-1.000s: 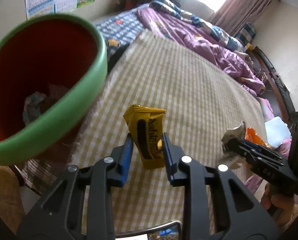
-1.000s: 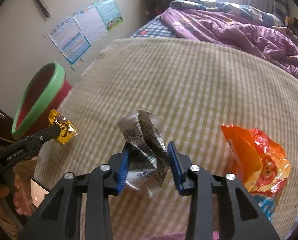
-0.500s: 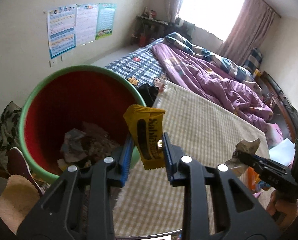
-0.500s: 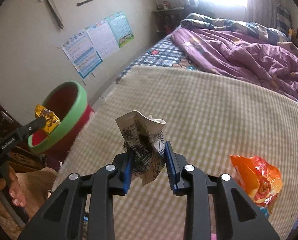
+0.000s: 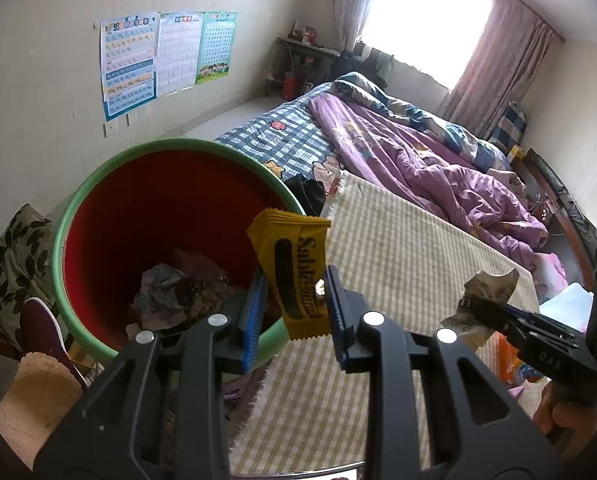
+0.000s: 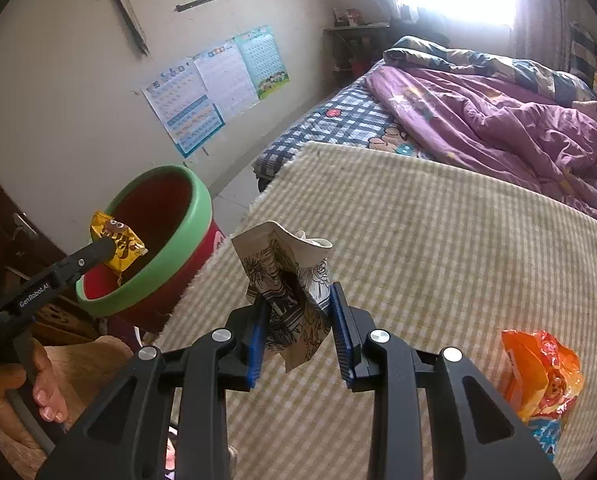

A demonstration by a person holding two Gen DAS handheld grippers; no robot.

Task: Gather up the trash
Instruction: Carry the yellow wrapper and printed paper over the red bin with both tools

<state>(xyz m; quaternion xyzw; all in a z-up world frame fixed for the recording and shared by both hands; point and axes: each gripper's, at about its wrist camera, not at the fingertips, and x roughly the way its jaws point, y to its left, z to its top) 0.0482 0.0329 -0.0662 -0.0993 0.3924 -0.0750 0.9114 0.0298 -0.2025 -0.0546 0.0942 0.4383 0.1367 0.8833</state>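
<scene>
- Gripping a yellow snack wrapper [image 5: 294, 276], the left claw [image 5: 294, 304] has its blue pads [image 5: 252, 320] narrowly apart and pressed on the wrapper's two sides; the wrapper stands upright out of the claw.
- Ahead of this claw and to its left is the red bin [image 5: 110, 184] with a green rim, its mouth open below the wrapper's upper end; the right wrist view puts the wrapper [image 6: 116, 246] over the bin's near rim [image 6: 158, 256].
- The right claw [image 6: 298, 320] is clamped on a crumpled printed paper [image 6: 288, 276], which sticks up past the pads, over the checked blanket [image 6: 438, 240] on the bed.
- Counted: two claws, one bin, one yellow wrapper, one crumpled paper, one orange snack bag [image 6: 538, 376].
- The orange bag lies on the blanket to the right of the right claw, apart from it.
- Only the left wrist view looks into the bin, where crumpled trash [image 5: 178, 292] lies at the bottom.
- Only the right wrist view shows the orange bag whole and the hand [image 6: 38, 384] behind the left claw.
</scene>
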